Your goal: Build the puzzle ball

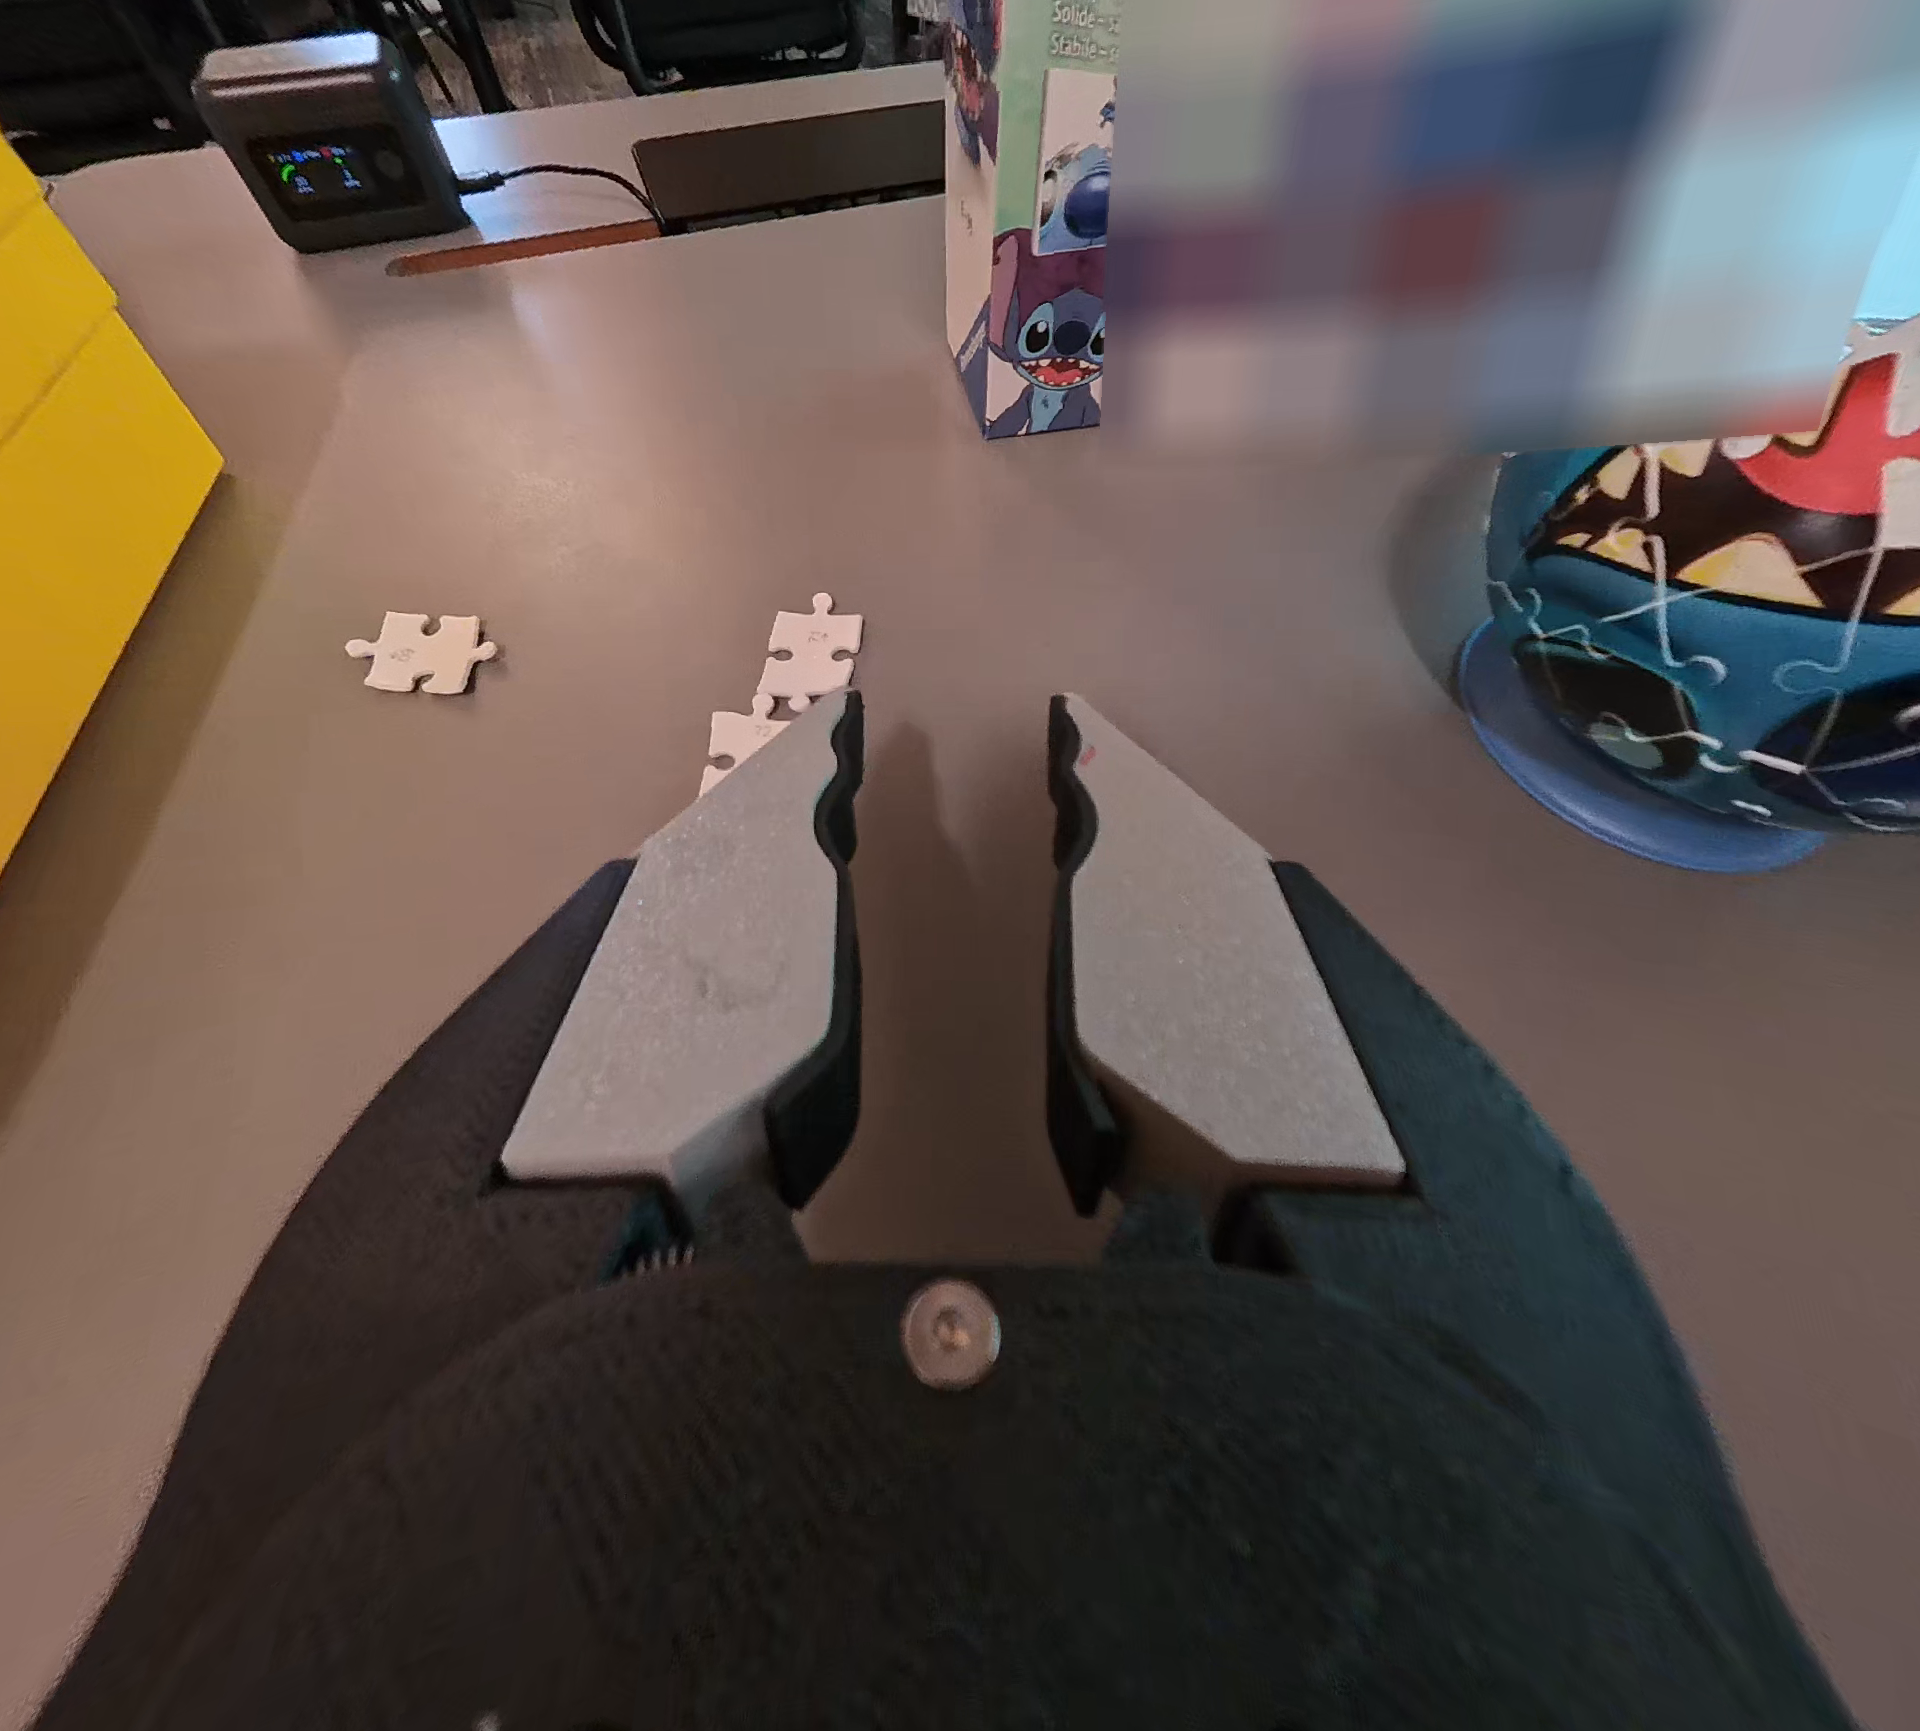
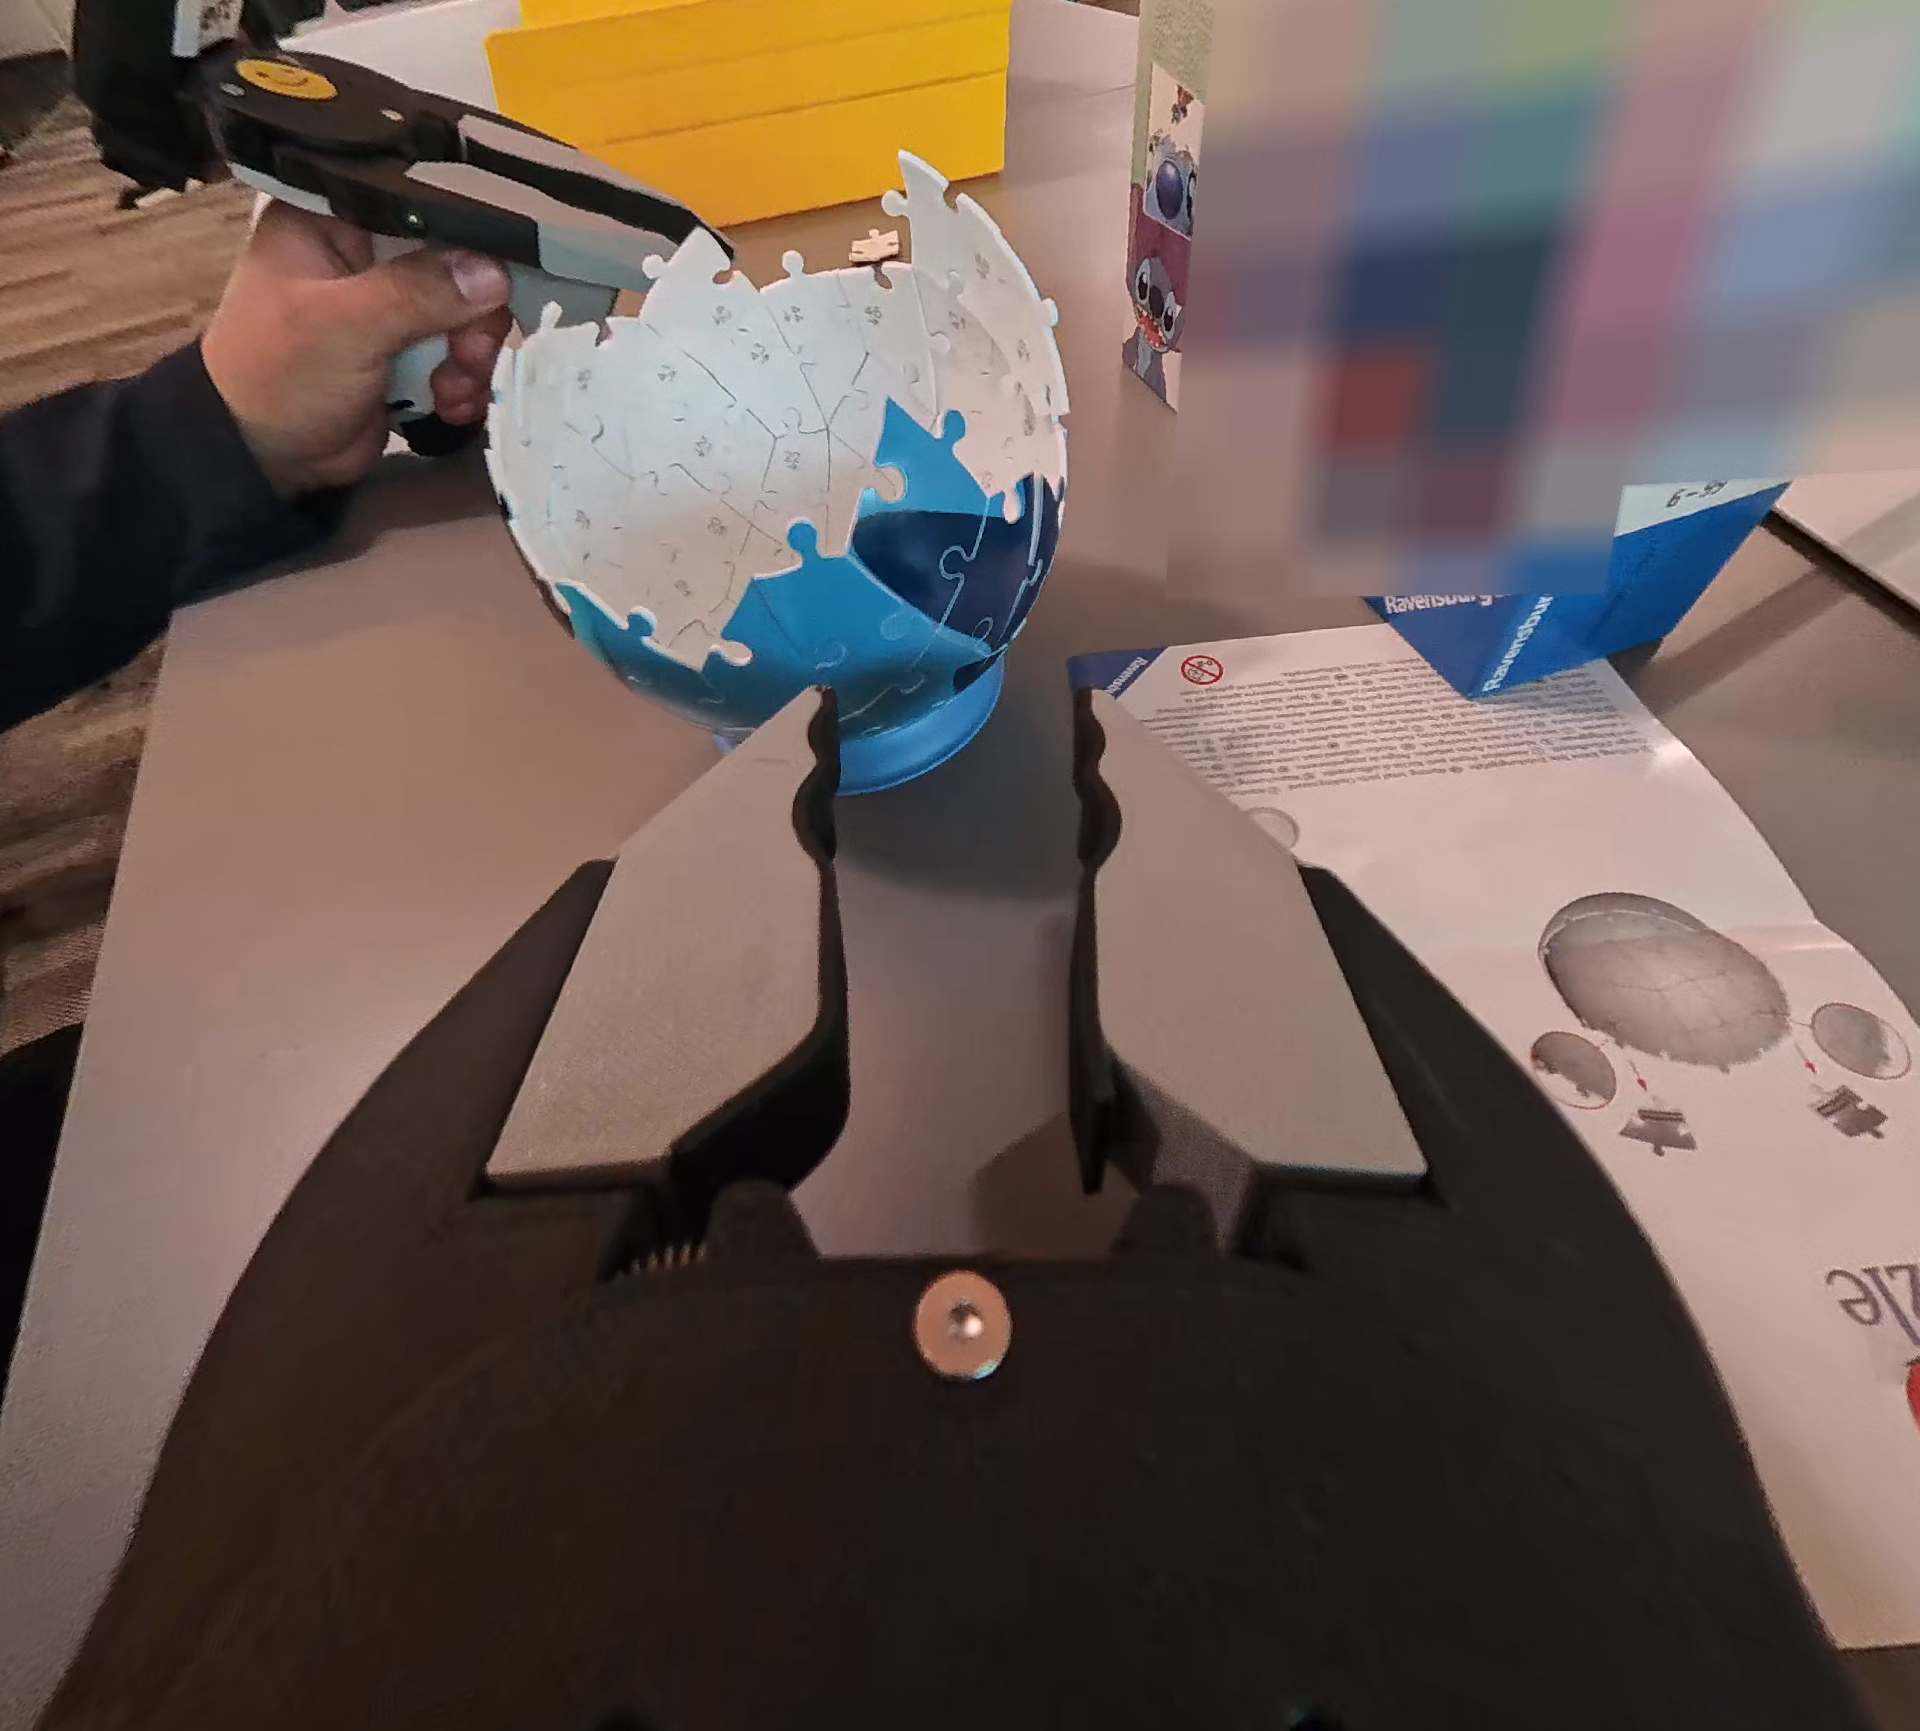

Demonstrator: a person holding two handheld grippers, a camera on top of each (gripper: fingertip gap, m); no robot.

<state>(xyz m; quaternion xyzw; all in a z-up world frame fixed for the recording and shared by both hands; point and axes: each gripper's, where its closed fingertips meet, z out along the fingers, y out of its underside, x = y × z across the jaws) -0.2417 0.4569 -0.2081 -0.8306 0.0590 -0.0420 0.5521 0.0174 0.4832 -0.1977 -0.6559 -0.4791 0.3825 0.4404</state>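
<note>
On the grey table (image 2: 312, 850) we see the puzzle ball (image 2: 769, 476), half built, sitting on its blue stand (image 2: 935, 736) just ahead of our right gripper (image 2: 951, 725). Its open shell faces the right camera, showing the white backs of the pieces, with blue printed pieces lower down and a jagged upper rim. Our right fingers (image 2: 727, 902) are apart with nothing between them, low over the table and short of the stand. Our left gripper (image 1: 954, 715) also has its fingers (image 1: 748, 902) apart and empty; in the right view it shows at the far left, held in a hand (image 2: 332, 351) with a dark sleeve, its tips close to the ball's upper left rim, though we cannot tell whether they touch. From the left camera, the ball lies to the right, and three loose white pieces lie face down on the table: one alone (image 1: 421, 651) to the left, and two (image 1: 810, 653) just beside the left fingertip, the nearer one partly hidden by it. A tall puzzle box (image 1: 1023, 175) stands beyond, an instruction sheet (image 2: 1507, 902) lies right of the ball, yellow bins (image 2: 758, 71) sit behind it, and a small dark device (image 1: 332, 143) with a cable rests at the table's far edge.
</note>
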